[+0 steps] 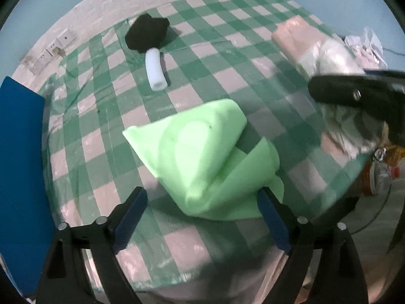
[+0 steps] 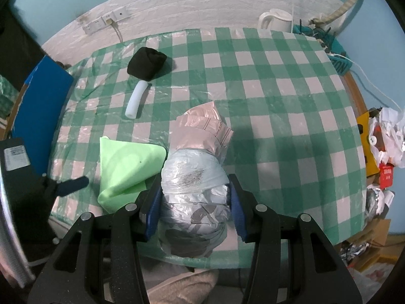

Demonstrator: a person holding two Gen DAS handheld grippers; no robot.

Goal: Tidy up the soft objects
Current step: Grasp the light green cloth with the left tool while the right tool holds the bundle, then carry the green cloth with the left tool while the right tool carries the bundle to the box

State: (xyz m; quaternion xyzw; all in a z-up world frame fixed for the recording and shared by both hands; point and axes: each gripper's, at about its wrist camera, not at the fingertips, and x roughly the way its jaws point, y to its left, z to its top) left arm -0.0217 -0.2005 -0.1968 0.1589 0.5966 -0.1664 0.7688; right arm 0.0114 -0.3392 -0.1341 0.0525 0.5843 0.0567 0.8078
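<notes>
A light green cloth [image 1: 205, 157] lies crumpled near the table's front edge, just ahead of my open, empty left gripper [image 1: 202, 205]; its right finger touches the cloth's edge. It also shows in the right wrist view [image 2: 124, 164]. My right gripper [image 2: 195, 197] is shut on a plastic-wrapped bundle [image 2: 195, 174], grey and blue near the jaws, pink at its far end [image 2: 202, 124]. The bundle shows at the right in the left wrist view [image 1: 311, 48]. A black soft lump [image 2: 146, 63] and a white foam tube [image 2: 136, 98] lie farther back; they also show in the left wrist view [image 1: 148, 34] [image 1: 157, 69].
The table has a green-and-white checked cover [image 2: 278, 101]. A blue board [image 2: 40, 101] stands at its left side. A white kettle [image 2: 276, 20] and cables sit at the back right. Bags and boxes [image 2: 384, 152] crowd the right side.
</notes>
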